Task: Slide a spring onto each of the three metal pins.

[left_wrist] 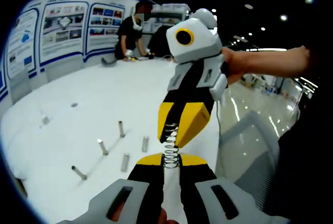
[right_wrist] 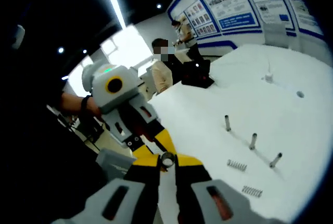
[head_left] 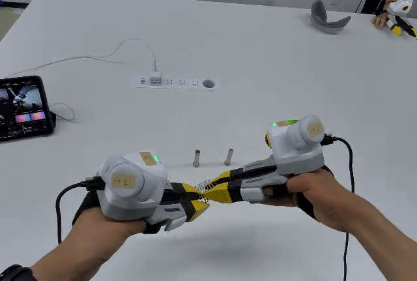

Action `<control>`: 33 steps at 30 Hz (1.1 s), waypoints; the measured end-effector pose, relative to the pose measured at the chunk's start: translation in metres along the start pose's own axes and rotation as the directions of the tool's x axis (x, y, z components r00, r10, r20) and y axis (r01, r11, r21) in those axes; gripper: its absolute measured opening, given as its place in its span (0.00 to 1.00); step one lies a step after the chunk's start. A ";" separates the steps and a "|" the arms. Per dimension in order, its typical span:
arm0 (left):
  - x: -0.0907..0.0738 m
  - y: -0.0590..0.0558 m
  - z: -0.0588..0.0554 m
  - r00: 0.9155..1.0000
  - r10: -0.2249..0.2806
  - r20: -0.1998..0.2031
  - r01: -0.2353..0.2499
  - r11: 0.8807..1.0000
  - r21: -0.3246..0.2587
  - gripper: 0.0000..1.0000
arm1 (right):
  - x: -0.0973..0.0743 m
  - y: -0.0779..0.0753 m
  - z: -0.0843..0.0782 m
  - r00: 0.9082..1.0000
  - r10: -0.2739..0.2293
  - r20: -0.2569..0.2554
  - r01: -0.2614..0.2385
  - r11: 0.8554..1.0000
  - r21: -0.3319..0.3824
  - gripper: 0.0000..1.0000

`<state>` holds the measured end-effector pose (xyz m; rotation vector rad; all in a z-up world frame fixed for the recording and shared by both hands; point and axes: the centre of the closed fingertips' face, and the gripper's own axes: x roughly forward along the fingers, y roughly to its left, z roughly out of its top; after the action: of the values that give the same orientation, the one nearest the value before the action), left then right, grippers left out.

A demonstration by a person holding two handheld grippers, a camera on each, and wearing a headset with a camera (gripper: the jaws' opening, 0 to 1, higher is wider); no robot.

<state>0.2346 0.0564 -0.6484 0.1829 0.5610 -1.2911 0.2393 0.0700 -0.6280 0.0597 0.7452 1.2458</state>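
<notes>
A short metal spring hangs above the white table, stretched between my two grippers. My left gripper is shut on one end and my right gripper on the other; their yellow tips nearly touch. Two upright metal pins stand just beyond the grippers. In the right gripper view three pins form a row, with two loose springs lying beside them. None of the pins carries a spring.
A power strip with a plugged-in white cable lies further back. A tablet sits at the left edge. A grey curved object and another person's hand with a gripper are at the far right.
</notes>
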 end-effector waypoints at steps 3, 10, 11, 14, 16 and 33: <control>-0.001 0.000 0.001 1.000 0.000 0.003 0.000 1.000 0.012 0.10 | 0.001 0.002 0.001 0.999 0.001 -0.036 -0.003 0.999 -0.038 0.12; -0.002 -0.008 0.002 0.999 -0.033 0.003 0.033 0.998 0.048 0.10 | 0.000 0.009 -0.010 0.980 0.026 -0.195 -0.058 0.985 -0.160 0.12; -0.002 -0.009 0.003 0.999 -0.036 0.002 0.036 0.998 0.052 0.10 | 0.000 0.010 -0.011 0.977 0.025 -0.212 -0.062 0.983 -0.171 0.12; -0.001 -0.012 0.004 0.999 -0.045 -0.006 0.046 0.997 0.070 0.10 | 0.000 0.011 -0.012 0.970 0.035 -0.241 -0.082 0.978 -0.190 0.12; -0.001 -0.012 0.004 0.999 -0.046 -0.014 0.047 0.996 0.081 0.10 | 0.000 0.011 -0.012 0.969 0.040 -0.245 -0.089 0.978 -0.190 0.12; -0.002 -0.016 0.003 0.994 -0.089 -0.055 0.095 0.989 0.114 0.09 | 0.003 0.016 -0.012 0.960 0.043 -0.277 -0.119 0.958 -0.261 0.13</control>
<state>0.2203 0.0521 -0.6426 0.2891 0.5421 -1.4135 0.2202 0.0738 -0.6317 -0.3163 0.8004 1.4447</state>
